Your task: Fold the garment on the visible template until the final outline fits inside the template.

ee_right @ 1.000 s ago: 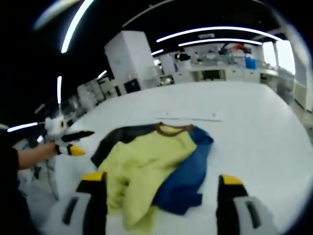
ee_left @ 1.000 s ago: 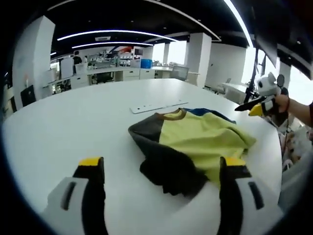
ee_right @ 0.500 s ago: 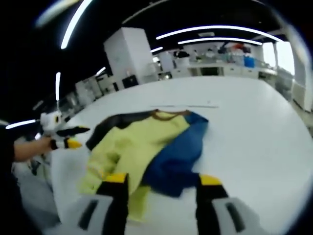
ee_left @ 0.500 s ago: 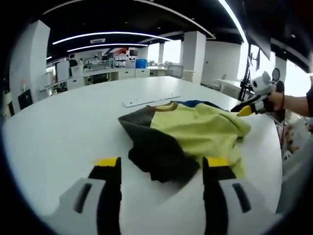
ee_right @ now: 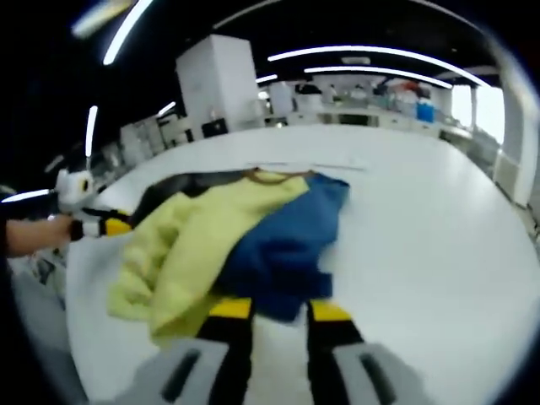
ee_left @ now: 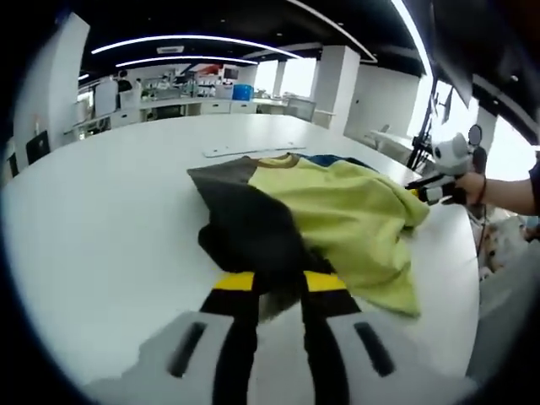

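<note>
No readable text, labels, brands or numbers anywhere.

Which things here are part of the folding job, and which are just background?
Part of the job: garment, left gripper, right gripper, white table.
Just lying about: white strip beyond the collar, desks and shelves far behind.

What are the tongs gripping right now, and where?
Left tongs pinch the garment's dark sleeve hem; right tongs pinch its blue sleeve hem.

Left gripper (ee_left: pixel 278 283) and right gripper (ee_right: pixel 281 310) low and forward, fingers nearly together on cloth edges.
</note>
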